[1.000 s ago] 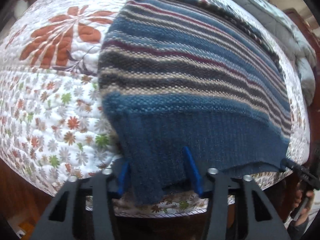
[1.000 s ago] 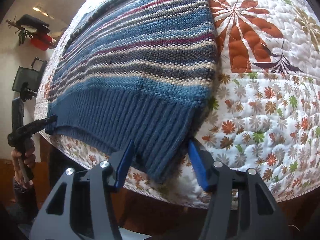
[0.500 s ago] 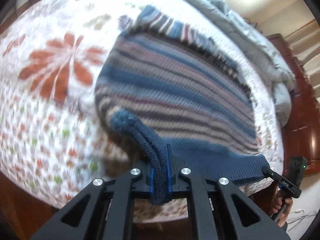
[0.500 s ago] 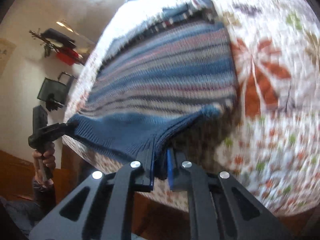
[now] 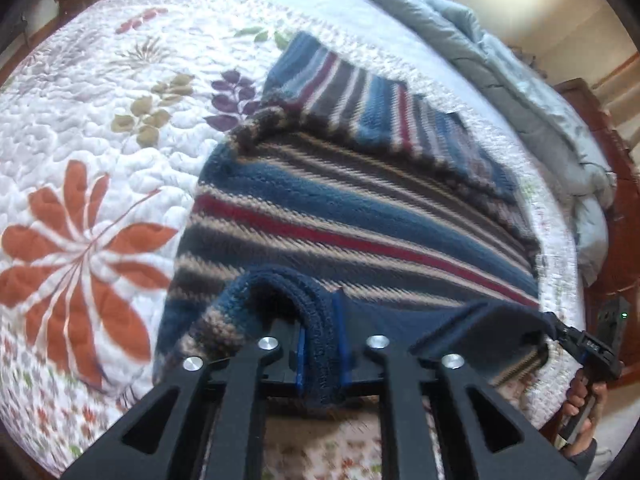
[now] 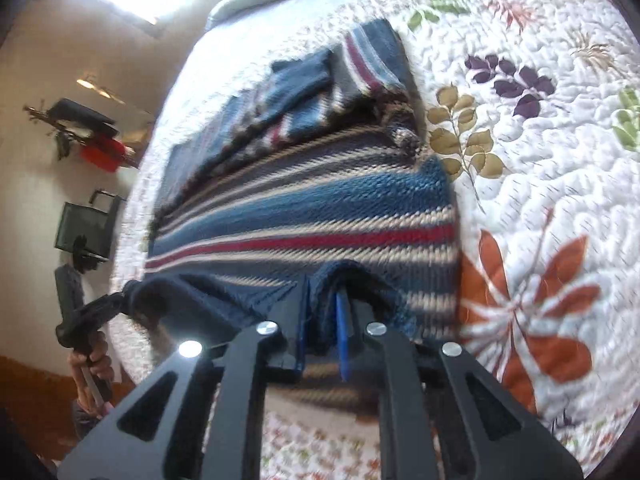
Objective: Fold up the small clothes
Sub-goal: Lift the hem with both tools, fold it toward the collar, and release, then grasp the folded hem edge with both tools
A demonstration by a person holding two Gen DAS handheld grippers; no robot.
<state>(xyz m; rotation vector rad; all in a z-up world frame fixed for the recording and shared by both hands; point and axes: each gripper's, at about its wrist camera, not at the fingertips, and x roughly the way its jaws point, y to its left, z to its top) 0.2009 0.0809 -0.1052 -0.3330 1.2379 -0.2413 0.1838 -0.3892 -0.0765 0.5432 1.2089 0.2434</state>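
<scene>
We held the sweater [image 5: 360, 216] by its ribbed blue hem [image 5: 320, 340], one corner in each gripper. The left gripper [image 5: 322, 354] was clamped on the left hem corner, with the knit bunched between its blue pads [image 5: 300, 356]. The right gripper [image 6: 322, 336] was clamped on the right hem corner in the same manner; its jaws, like those of the left, had eased slightly wider in the last moment, yet the fabric remained pinched in both.

The sweater lay on the quilt [image 5: 100, 160] of a bed, body flat and stripes running across. Its sleeves [image 6: 304, 80] were already folded in over the upper body (so the width fold was, in our judgement, complete). The hem was raised off the quilt and curled toward the collar end, stretched between the two grippers, which placed us partway through the lengthwise fold.

Remaining, as far as the views allowed us to judge: carry the hem over to the shoulder end, lay it down with the edges aligned, release both corners, and smooth the result. Whether a further fold was needed we could not tell. A grey duvet [image 5: 520, 80] lay bunched at the far side of the bed, apart from the sweater.
</scene>
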